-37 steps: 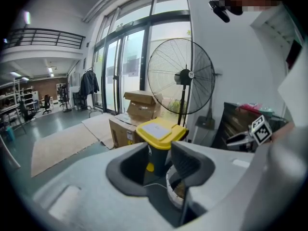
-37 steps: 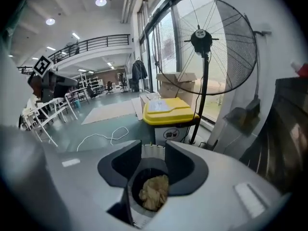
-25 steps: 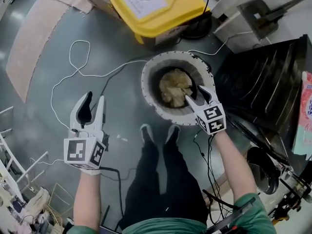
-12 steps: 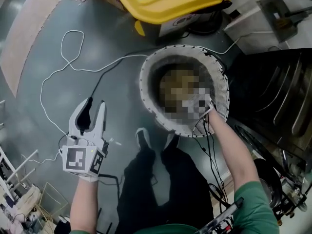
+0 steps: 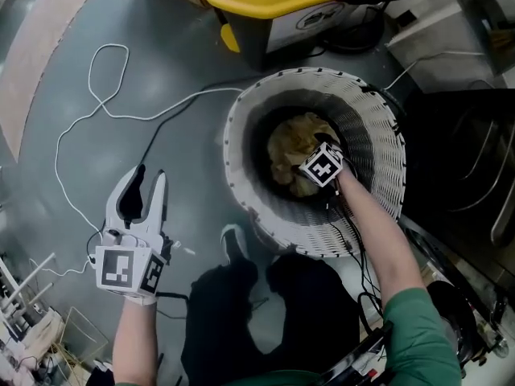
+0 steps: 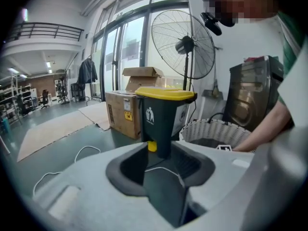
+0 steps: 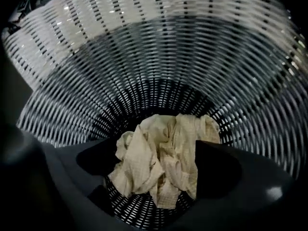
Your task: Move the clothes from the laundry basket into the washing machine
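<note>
clothes (image 5: 294, 151): one cream crumpled heap, bottom centre of laundry basket (image 5: 372, 123). Can't see any other item in there.
heap axis: no real long axis. In right gripper view it's a bit taller than wide, folds run 12→6.
heap vs jaws: right gripper (image 7: 153, 163) is down inside the basket, pointing steeply down. Heap sits straight ahead, framed btwn the two pads, top spilling to 12 o'clock past the tips.
right jaws: have just been opening, now spread wide. Cloth lies in line w/ the gap but pads aren't pressing on it → not gripped yet.
left gripper (image 5: 149, 177): outside the basket, at 8 o'clock of it, over the floor, well apart. Jaws apart, nothing btwn them, only the yellow-lid bin (image 6: 161, 119) beyond.
nearer hand: your right, by far.
next (my read): go straight down along the pointing line, no sideways corr needed, then close on the mid ridge of the heap.
washer: prob the dark appliance (image 5: 459, 159) at 3 o'clock of the basket. That's your right side, so a short carry.
</note>
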Demonstrator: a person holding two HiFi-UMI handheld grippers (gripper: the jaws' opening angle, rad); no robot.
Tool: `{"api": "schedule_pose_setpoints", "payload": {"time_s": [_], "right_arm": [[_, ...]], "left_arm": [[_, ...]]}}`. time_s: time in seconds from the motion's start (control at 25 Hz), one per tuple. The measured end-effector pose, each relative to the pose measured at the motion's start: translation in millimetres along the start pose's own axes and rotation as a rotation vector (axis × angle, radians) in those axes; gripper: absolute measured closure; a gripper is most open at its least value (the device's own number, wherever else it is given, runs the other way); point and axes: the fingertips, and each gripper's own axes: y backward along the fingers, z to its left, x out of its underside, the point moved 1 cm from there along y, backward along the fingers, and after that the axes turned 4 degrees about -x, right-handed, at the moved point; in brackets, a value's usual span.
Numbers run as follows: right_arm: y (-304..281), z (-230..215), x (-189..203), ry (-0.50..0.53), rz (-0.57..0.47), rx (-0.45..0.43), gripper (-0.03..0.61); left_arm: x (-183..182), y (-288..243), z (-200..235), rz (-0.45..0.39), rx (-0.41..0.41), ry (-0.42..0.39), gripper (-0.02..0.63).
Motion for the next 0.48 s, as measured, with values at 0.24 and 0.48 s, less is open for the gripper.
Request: {"api": "schedule_pose_setpoints", "payload": {"time_s": [0.24,0.48], "right_arm": [[-63,-11,21,0.118,0.100,0.008,-0.005],[-116,-26,30,0.083,0.143,0.009,-0.005]], "left_arm": [[35,-22,8,0.011,-0.004,-0.017,0.463],[56,-29,25,0.028,-0.019,-0.058,0.463]]}}
